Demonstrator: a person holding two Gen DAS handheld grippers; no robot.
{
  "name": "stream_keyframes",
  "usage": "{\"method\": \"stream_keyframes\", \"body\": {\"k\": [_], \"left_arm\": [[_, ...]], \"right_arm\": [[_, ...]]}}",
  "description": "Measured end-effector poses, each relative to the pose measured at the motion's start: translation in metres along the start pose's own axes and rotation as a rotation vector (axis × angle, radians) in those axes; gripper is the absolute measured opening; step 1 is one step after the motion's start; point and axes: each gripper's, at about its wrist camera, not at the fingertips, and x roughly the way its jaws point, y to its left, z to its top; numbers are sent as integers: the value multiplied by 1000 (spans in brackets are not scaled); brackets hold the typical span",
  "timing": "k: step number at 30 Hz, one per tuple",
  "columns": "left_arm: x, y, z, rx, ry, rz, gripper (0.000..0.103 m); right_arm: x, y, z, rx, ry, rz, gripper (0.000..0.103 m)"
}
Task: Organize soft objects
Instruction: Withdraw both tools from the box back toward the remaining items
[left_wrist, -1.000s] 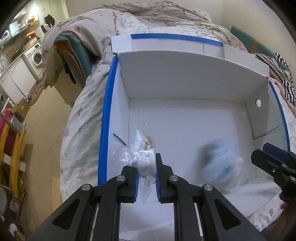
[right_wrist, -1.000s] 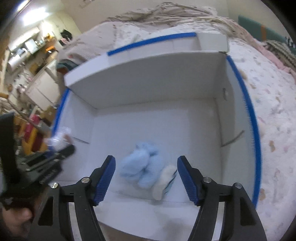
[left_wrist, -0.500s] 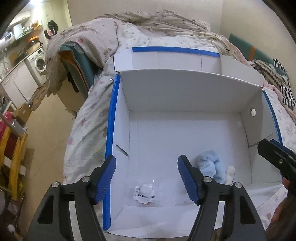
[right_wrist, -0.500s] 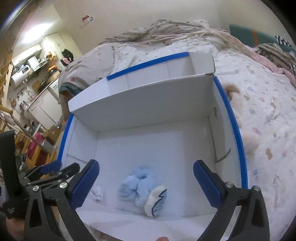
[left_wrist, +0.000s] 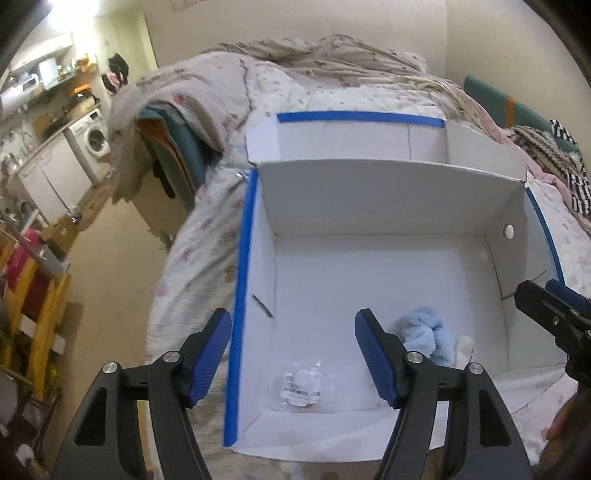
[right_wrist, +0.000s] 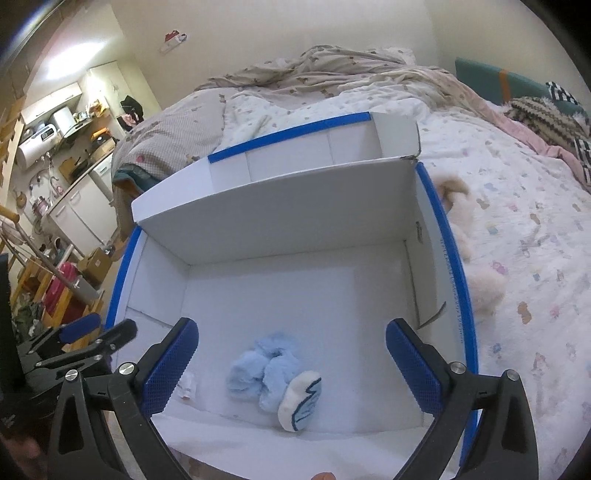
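Both claws (left_wrist: 293, 354) (right_wrist: 291, 369) spread, empty — blue plush (right_wrist: 264, 373), bagged item (left_wrist: 301, 384) in box (left_wrist: 369, 195).

An open white cardboard box (left_wrist: 388, 206), edged with blue tape, is seen on a bed (left_wrist: 207, 236) with floral bedding. On the box floor, a small item sealed in a clear plastic bag (left_wrist: 301, 384) lies below the left gripper (left_wrist: 299, 352), whose jaws have just been opening and stand apart, empty. A light blue plush toy (left_wrist: 428, 334) lies beside it. The right gripper (left_wrist: 550, 306) enters at the right edge. A washing machine (left_wrist: 94, 136) is visible at far left.
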Motion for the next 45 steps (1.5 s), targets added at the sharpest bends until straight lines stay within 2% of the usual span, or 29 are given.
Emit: {"method": "stream_keyframes", "body": {"k": [4, 15, 23, 28, 32, 38, 45], "left_arm": [[-16, 8, 1, -33, -6, -43, 67], [-43, 33, -26, -78, -2, -20, 69], [-55, 55, -58, -91, 15, -6, 69], [-55, 67, -83, -79, 34, 29, 69], [-52, 79, -103, -86, 66, 41, 69], [-45, 85, -113, -115, 116, 38, 69], [-21, 81, -124, -146, 230, 24, 69]], "right_arm": [[-9, -2, -4, 2, -11, -11, 103], [-59, 8, -22, -52, -95, -44, 103], [-78, 18, -49, -92, -63, -26, 103], [-77, 19, -75, -141, -3, -43, 103], [-74, 11, -93, -107, 67, -38, 103], [-60, 4, -108, -33, 173, -29, 103], [-43, 1, -118, -22, 279, -55, 103]]}}
